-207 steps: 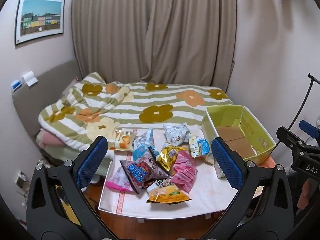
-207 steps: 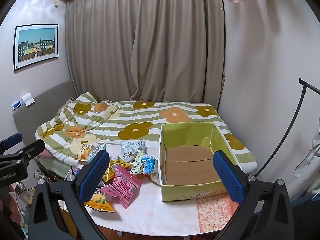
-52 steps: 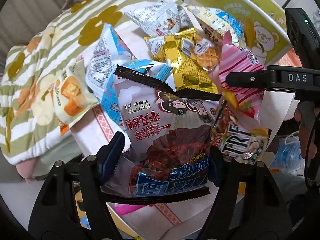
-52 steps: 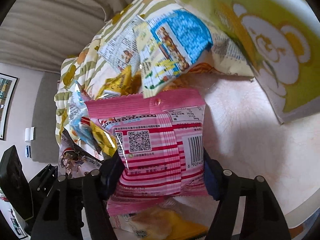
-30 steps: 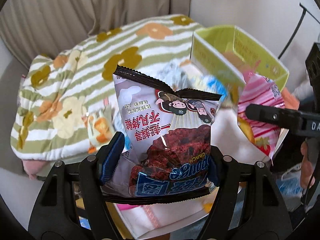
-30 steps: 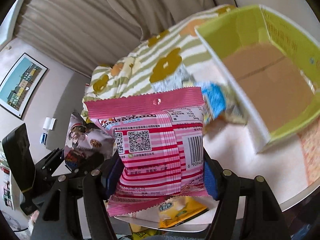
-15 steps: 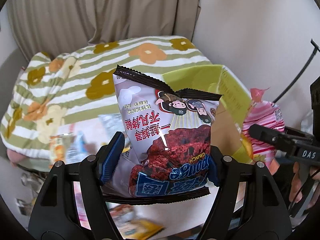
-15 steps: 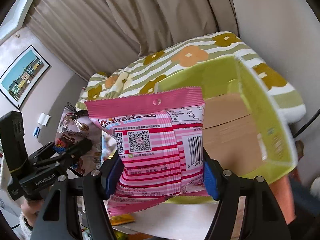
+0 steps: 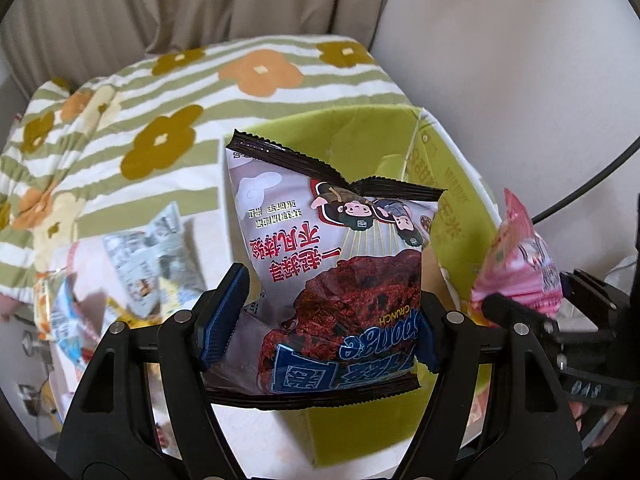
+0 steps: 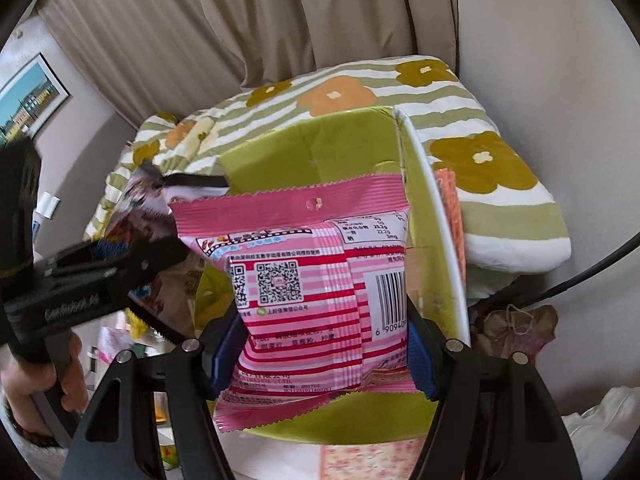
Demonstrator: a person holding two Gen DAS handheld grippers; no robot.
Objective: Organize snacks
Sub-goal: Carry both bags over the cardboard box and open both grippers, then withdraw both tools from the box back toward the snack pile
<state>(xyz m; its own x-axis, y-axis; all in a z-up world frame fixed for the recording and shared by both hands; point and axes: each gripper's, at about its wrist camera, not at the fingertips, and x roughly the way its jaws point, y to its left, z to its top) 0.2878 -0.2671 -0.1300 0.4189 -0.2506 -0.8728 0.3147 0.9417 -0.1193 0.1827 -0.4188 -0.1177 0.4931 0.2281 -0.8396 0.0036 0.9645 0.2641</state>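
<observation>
My left gripper (image 9: 320,320) is shut on a grey and black snack bag with a dark red cake picture (image 9: 340,272) and holds it above the green cardboard box (image 9: 348,136). My right gripper (image 10: 320,360) is shut on a pink striped snack bag (image 10: 304,280) and holds it over the same box (image 10: 320,140). In the left wrist view the pink bag (image 9: 520,264) shows at the right. In the right wrist view the left gripper (image 10: 120,256) shows at the left with its bag (image 10: 140,200).
Several loose snack bags (image 9: 156,256) lie on the white table left of the box. A bed with a green striped flower blanket (image 9: 160,92) lies behind. A wall stands at the right and curtains at the back.
Both grippers have carried their bags to the right, from over the snack pile to above the green box. The box now fills more of both views.
</observation>
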